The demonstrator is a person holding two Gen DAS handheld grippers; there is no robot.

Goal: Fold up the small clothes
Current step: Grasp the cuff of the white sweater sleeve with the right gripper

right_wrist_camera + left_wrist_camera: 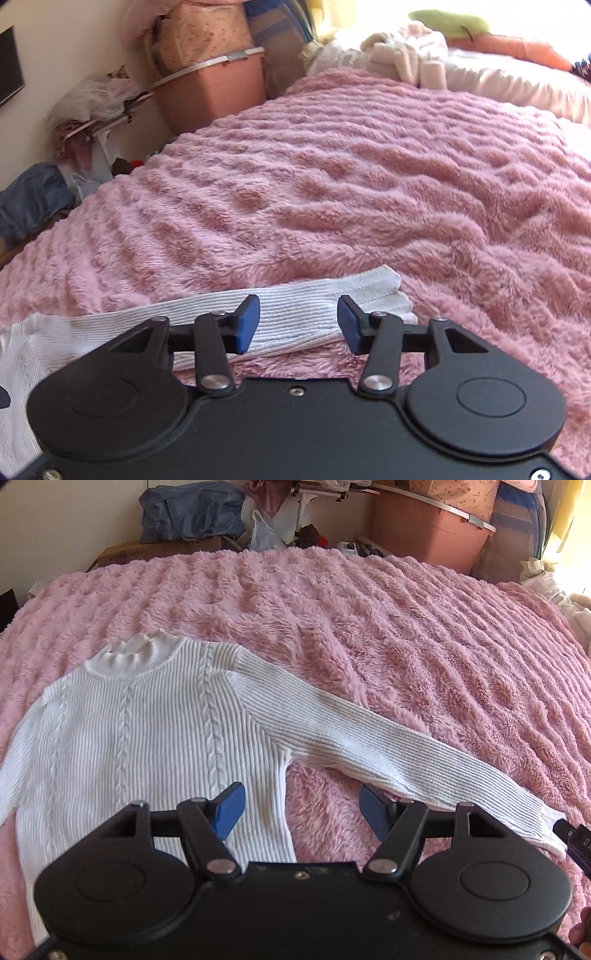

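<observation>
A white ribbed knit sweater lies flat on the pink fluffy blanket, collar away from me. Its right sleeve stretches out to the right. My left gripper is open, hovering over the sweater's right side edge and armpit, holding nothing. In the right wrist view the sleeve end lies across the blanket. My right gripper is open just above the sleeve near its cuff. A bit of the right gripper shows at the cuff in the left wrist view.
Beyond the bed's far edge stand a pink storage bin, a blue bag on cardboard boxes and a plastic bag. Crumpled pale clothes and pillows lie at the head of the bed.
</observation>
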